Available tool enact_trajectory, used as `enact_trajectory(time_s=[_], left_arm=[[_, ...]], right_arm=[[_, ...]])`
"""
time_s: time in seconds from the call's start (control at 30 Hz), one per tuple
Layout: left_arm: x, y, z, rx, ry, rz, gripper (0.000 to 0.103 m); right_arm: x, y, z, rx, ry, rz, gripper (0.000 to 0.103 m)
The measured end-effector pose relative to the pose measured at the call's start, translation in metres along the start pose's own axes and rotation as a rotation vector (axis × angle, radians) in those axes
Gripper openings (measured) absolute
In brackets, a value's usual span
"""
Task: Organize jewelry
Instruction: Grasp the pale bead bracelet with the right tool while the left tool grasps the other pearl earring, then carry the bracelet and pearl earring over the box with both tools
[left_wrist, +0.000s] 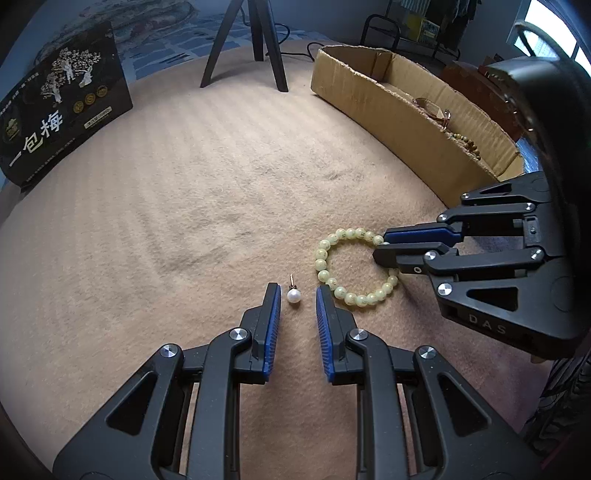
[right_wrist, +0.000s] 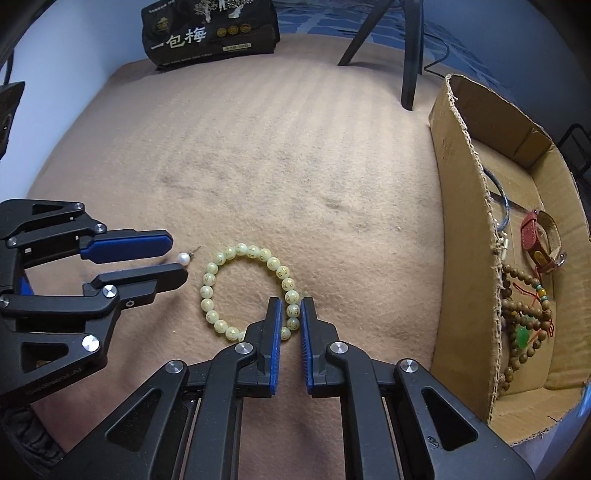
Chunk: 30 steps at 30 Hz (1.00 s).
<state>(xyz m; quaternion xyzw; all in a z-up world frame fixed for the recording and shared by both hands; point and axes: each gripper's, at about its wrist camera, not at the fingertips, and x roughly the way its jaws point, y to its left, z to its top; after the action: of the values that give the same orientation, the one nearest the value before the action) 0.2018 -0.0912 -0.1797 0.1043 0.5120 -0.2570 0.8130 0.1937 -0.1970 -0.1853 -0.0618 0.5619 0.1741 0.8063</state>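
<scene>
— Two pieces of jewelry lie on the tan blanket (left_wrist: 184, 206). Which hand-held gripper is nearer the bracelet (right_wrist: 247, 291)?

— The right hand-held gripper (right_wrist: 291, 308). Its fingers sit on both sides of the bead ring's near right edge, almost closed, but I can't tell if they pinch yet.

— And the pearl earring (left_wrist: 294, 295)?

— It lies just left of the bracelet, post pointing away, between the open fingers of the left hand-held gripper (left_wrist: 295, 299).

— How does the bracelet look?

— Round, pale green, shiny beads. The cardboard box (right_wrist: 465, 206) is to its right.
</scene>
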Motion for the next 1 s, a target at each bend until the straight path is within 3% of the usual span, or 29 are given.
enact_trajectory(time_s=[0.1,0.23,0.53,1.0], left_arm=[[0.010,-0.003,0.001,0.016,0.021,0.020,0.018],[0.017,-0.003,0.001,0.009,0.019,0.032,0.007],[0.007,0.004,0.000,-0.033,0.000,0.019,0.006],[-0.036,0.009,0.009,-0.092,-0.100,0.009,0.006]], right_arm=[[0.001,0.000,-0.001,-0.007,0.005,0.001,0.009],[0.003,-0.001,0.000,-0.009,0.002,0.007,0.010],[-0.011,-0.003,-0.004,-0.005,-0.051,0.045,0.006],[-0.058,-0.001,0.006,0.001,-0.187,0.068,0.006]])
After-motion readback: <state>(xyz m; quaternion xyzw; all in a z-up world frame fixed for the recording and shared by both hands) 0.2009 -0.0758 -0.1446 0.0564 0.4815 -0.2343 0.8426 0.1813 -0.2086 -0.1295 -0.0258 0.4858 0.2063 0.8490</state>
